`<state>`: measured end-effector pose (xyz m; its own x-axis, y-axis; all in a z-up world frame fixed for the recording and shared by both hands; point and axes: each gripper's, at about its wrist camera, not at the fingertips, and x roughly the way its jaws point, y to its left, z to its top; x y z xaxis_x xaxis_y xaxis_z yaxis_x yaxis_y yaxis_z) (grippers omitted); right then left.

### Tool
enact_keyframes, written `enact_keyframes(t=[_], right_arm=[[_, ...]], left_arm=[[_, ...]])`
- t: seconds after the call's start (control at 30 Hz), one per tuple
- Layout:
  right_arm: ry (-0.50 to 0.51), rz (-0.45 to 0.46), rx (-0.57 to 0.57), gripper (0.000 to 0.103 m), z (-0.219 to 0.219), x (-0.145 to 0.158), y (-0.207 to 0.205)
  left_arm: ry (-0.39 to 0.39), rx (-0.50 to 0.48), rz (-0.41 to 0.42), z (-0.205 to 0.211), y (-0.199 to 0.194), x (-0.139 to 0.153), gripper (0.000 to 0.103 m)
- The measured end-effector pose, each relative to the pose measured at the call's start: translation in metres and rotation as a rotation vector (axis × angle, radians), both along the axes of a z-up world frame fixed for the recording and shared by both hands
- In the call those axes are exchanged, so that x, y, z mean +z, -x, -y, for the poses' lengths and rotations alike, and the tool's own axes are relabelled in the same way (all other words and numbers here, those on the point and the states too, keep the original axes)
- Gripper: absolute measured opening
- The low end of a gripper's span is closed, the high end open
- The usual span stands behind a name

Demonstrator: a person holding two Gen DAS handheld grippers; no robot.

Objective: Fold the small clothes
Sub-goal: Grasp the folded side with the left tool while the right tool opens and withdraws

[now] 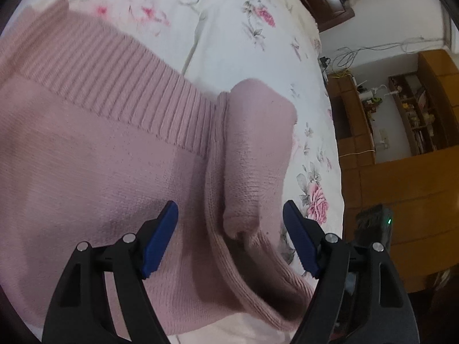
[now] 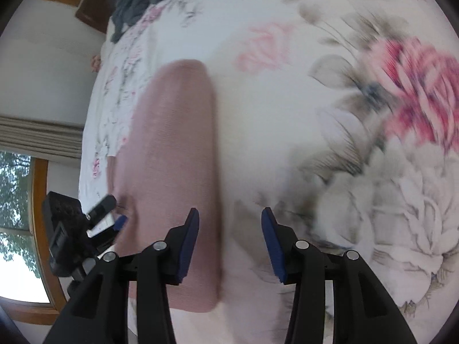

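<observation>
In the left wrist view the left gripper (image 1: 229, 238) hangs wide open over the pink knit sweater (image 1: 86, 157) filling the frame's left, likely ready to pinch its lumpy sleeve (image 1: 255, 154), while in the right wrist view the right gripper (image 2: 229, 243), open too and holding nothing, hovers by the sweater's edge at lower left on the flowery bedsheet (image 2: 344, 143).

Soft daylight, motion blur, fisheye warp

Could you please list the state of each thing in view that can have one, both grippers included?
Left gripper: open, empty, over the sweater.
Right gripper: open, empty, over the sweater's edge and the sheet.
Pink sweater: lying on the bed, partly folded.
Sleeve: laid over the sweater's body, bunched, not flat.
Floral bedsheet: spread over the bed.
Dark clothes: heaped unfolded at the far end.
</observation>
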<state>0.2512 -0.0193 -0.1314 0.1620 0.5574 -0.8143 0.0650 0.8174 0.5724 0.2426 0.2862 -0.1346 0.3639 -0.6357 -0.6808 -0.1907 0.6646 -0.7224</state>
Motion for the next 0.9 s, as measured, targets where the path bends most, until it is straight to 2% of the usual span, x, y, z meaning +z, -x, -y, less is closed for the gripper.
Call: enact_keyframes(t=[0.2, 0.37, 0.43, 0.47, 0.5, 0.53, 0.63, 0.9], right_arm=[[-0.017, -0.023, -0.016, 0.046, 0.008, -0.018, 0.007], [-0.02, -0.024, -0.014, 0.046, 0.006, -0.021, 0.009], [-0.025, -0.025, -0.014, 0.046, 0.006, -0.022, 0.01], [-0.025, -0.024, -0.013, 0.046, 0.007, -0.021, 0.011], [-0.024, -0.022, -0.011, 0.046, 0.008, -0.021, 0.013], [-0.021, -0.021, -0.007, 0.046, 0.008, -0.021, 0.014], [-0.009, -0.016, -0.003, 0.046, 0.008, -0.019, 0.018], [-0.017, 0.001, 0.014, 0.047, 0.0, -0.01, 0.024]], left_arm=[[0.021, -0.012, -0.001, 0.012, -0.014, -0.005, 0.074], [0.076, -0.037, -0.039, 0.028, -0.024, -0.016, 0.06], [0.063, -0.038, -0.043, 0.033, -0.027, -0.02, 0.048], [0.067, -0.034, -0.041, 0.034, -0.027, -0.021, 0.046], [0.081, -0.028, -0.037, 0.034, -0.027, -0.021, 0.039], [0.085, -0.022, -0.029, 0.035, -0.027, -0.019, 0.031], [0.034, -0.03, 0.022, 0.04, -0.023, -0.005, 0.024], [0.032, -0.032, 0.162, 0.028, -0.006, 0.037, 0.021]])
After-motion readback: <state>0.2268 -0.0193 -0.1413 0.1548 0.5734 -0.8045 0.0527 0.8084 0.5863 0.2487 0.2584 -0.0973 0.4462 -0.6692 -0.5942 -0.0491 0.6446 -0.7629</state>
